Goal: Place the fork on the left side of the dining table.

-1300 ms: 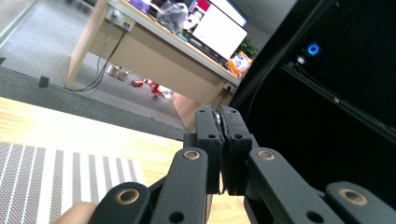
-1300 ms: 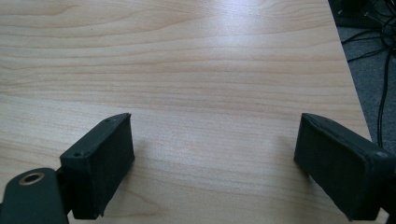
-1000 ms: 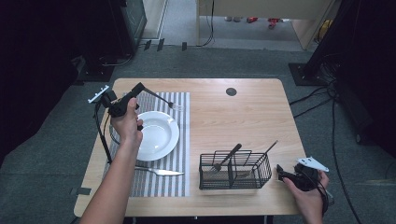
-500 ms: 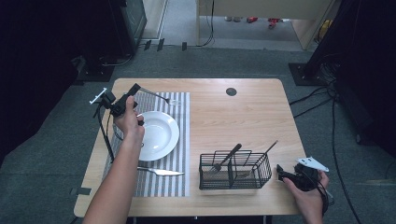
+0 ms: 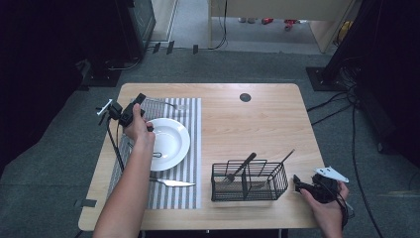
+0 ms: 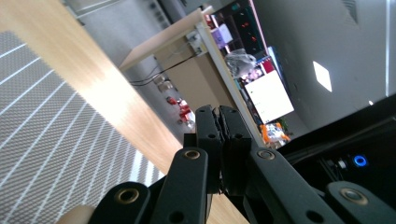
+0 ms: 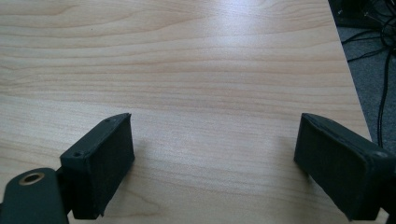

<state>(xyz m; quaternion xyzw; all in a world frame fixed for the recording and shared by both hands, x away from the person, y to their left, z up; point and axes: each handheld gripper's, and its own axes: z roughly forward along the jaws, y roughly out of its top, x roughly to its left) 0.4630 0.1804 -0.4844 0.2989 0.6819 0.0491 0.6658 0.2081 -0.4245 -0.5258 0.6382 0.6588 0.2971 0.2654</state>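
**Place setting with cutlery rack: both grippers idle**

Above the mat's far corner, the left gripper (image 5: 134, 106) is raised and tilted upward, its jaws pressed together on nothing; its own view looks past them to the room beyond the desk (image 5: 247, 124). A fork (image 5: 161, 103) lies on the striped mat (image 5: 193, 148) just ahead of the jaws, at the far side of the plate (image 5: 171, 141); a knife (image 5: 171, 183) lies at the near side, so the setting looks nearly laid. The right gripper (image 5: 299, 182) rests low beside the wire rack (image 5: 249, 181), jaws spread wide over bare wood, presumably placed to draw the remaining utensils (image 5: 242, 168) from it. No brand, label or writing can be read.
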